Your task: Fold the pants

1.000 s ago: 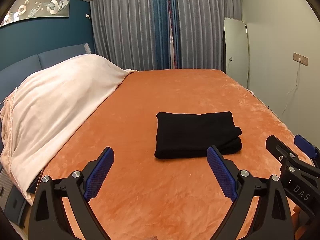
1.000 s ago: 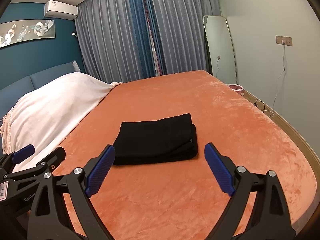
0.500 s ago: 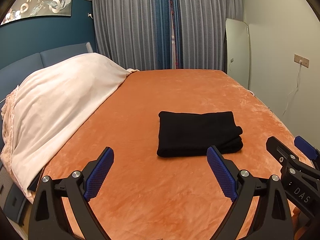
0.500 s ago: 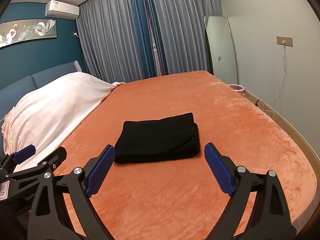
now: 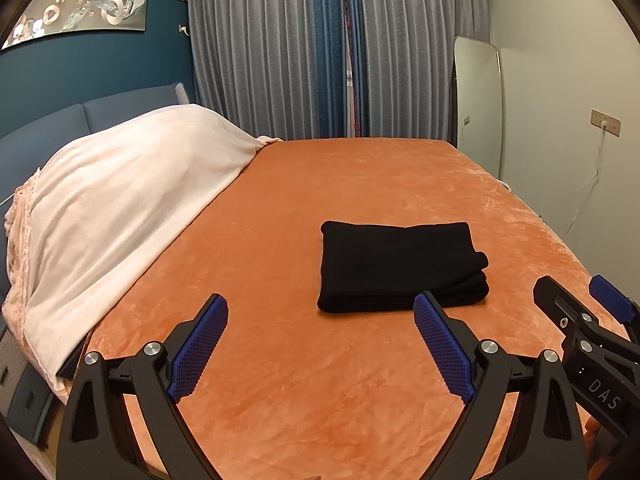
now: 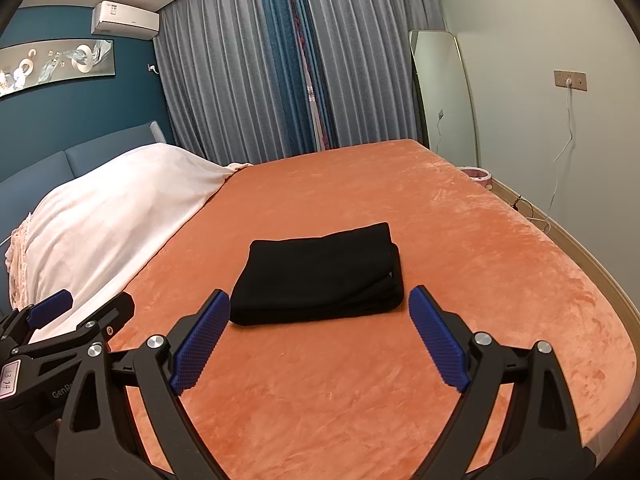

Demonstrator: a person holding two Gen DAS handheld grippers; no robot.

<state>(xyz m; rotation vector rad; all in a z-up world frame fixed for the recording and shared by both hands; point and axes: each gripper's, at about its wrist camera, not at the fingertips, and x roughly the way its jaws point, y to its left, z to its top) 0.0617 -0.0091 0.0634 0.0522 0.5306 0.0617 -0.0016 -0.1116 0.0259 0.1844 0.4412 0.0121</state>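
Note:
Black pants (image 5: 400, 264) lie folded into a compact rectangle on the orange bedspread (image 5: 300, 360); they also show in the right wrist view (image 6: 320, 276). My left gripper (image 5: 320, 344) is open and empty, held back from the pants near the bed's front edge. My right gripper (image 6: 318, 338) is open and empty, just short of the pants' near edge. Each gripper shows at the edge of the other's view: the right gripper (image 5: 576, 312) and the left gripper (image 6: 76, 312).
A cream blanket (image 5: 120, 208) is heaped over the head of the bed at the left. Grey and blue curtains (image 5: 340, 52) hang behind. A mirror (image 5: 478, 100) leans on the right wall. The bed's right edge (image 6: 592, 264) drops to the floor.
Both grippers have drawn back and risen slightly from the folded pants. Both stay open and the pants have not moved.

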